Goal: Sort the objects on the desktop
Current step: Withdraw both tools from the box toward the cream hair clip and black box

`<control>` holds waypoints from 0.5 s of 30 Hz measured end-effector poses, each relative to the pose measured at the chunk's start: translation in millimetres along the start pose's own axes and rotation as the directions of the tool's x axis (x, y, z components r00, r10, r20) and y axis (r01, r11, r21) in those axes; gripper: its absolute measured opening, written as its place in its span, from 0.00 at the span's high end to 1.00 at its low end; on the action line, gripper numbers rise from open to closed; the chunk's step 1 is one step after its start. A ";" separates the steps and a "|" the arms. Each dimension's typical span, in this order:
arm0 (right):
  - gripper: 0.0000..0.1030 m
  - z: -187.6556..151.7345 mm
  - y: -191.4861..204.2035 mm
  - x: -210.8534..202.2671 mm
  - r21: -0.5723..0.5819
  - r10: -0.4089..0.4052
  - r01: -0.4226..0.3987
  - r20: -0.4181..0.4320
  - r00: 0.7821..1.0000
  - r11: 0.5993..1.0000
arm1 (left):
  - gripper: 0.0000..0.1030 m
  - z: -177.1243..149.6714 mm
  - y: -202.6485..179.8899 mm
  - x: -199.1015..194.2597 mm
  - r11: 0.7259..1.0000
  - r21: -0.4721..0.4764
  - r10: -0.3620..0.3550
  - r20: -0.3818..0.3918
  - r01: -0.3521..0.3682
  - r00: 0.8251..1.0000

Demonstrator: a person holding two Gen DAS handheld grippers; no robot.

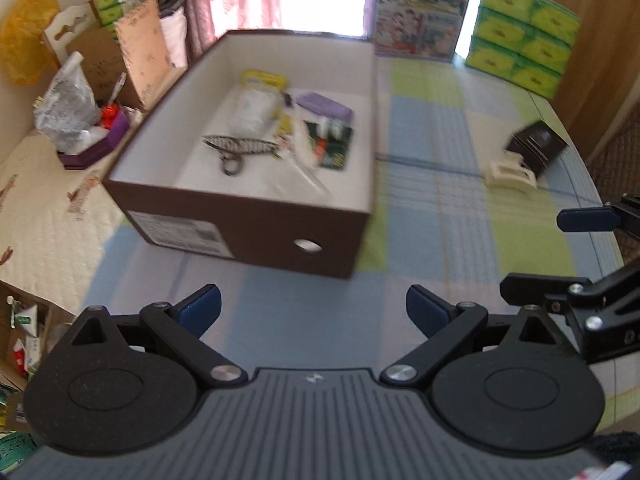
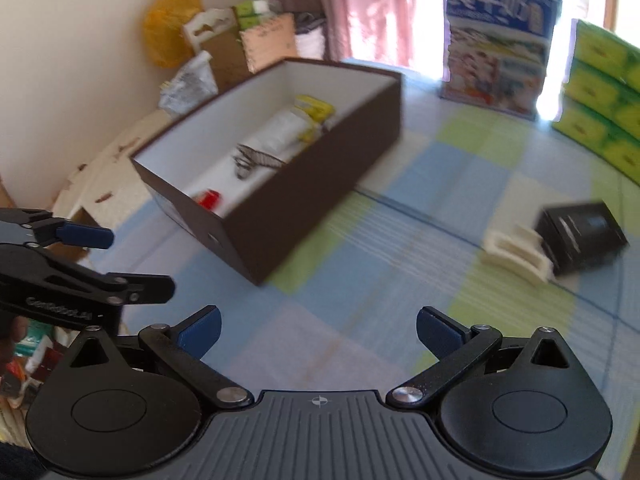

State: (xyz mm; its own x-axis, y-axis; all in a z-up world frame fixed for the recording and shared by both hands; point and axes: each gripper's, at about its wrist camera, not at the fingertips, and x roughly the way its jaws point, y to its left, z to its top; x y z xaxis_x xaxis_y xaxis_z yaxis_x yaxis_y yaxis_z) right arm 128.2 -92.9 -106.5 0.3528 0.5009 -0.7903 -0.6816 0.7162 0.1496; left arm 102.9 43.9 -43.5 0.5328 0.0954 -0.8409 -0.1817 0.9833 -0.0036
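Left gripper [image 1: 313, 311] and right gripper [image 2: 318, 330] both spread wide, holding nothing, over checked cloth [image 1: 440, 184]; brown box [image 1: 256, 216] ahead, long axis running away; scissors [image 1: 240, 148] inside, lying crosswise; white clip [image 2: 516, 254] touching black box [image 2: 580, 236] far right.

Bare tablecloth [image 1: 440, 184] between box [image 1: 256, 224] and clip [image 1: 512, 174].

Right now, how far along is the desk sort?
Done: scissors, a purple box and packets already lie in the brown box. In hand: nothing; left gripper and right gripper are both open and empty. Left: the cream clip and black box on the checked cloth.
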 end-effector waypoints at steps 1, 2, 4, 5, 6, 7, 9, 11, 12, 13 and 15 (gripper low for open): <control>0.02 -4.9 -6.6 -2.2 0.015 -0.012 0.012 -0.005 1.000 1.000 | 0.06 -1.7 -6.6 1.6 1.000 0.008 -0.010 -0.006 0.010 1.000; 0.02 -8.7 -12.7 -4.4 0.029 -0.023 0.023 -0.010 1.000 0.999 | 0.06 -3.2 -13.0 3.0 1.000 0.017 -0.021 -0.011 0.021 1.000; 0.02 -17.0 -25.6 -9.2 0.055 -0.048 0.049 -0.019 0.999 0.997 | 0.06 -4.5 -26.1 5.4 0.999 0.037 -0.038 -0.017 0.038 0.999; 0.02 -20.5 -31.0 -11.1 0.067 -0.060 0.062 -0.023 0.998 0.996 | 0.06 -4.8 -32.5 6.4 0.998 0.047 -0.046 -0.019 0.047 0.999; 0.02 -24.6 -36.8 -13.7 0.081 -0.073 0.075 -0.027 0.997 0.994 | 0.06 -4.7 -38.5 7.6 0.997 0.056 -0.056 -0.020 0.057 0.998; 0.02 -27.8 -43.2 -16.1 0.094 -0.085 0.088 -0.031 0.996 0.992 | 0.06 -4.1 -44.5 8.9 0.996 0.065 -0.066 -0.022 0.068 0.998; 0.02 -35.1 -55.5 -21.6 0.121 -0.107 0.110 -0.036 0.994 0.986 | 0.06 -2.6 -56.8 11.6 0.992 0.085 -0.086 -0.025 0.088 0.996; 0.02 -40.9 -65.5 -25.8 0.145 -0.130 0.134 -0.042 0.991 0.980 | 0.06 -1.1 -69.2 14.8 0.989 0.107 -0.104 -0.028 0.106 0.994; 0.02 -43.5 -70.1 -27.6 0.155 -0.141 0.146 -0.045 0.989 0.977 | 0.06 -0.2 -75.5 16.7 0.986 0.118 -0.113 -0.028 0.116 0.993; 0.02 -46.6 -75.8 -29.3 0.166 -0.154 0.160 -0.049 0.987 0.973 | 0.06 0.8 -82.2 18.4 0.984 0.129 -0.123 -0.029 0.125 0.992; 0.02 -51.7 -85.0 -31.1 0.186 -0.178 0.186 -0.056 0.982 0.965 | 0.06 2.7 -96.0 22.1 0.978 0.151 -0.143 -0.030 0.146 0.989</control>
State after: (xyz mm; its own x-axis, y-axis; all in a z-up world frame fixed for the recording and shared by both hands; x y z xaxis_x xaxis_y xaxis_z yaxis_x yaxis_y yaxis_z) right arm 142.1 -194.5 -125.3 0.4323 0.3373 -0.8362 -0.4731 0.8744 0.1081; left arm 134.4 -48.0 -60.2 0.5286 -0.0507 -0.8473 0.0250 0.9987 -0.0441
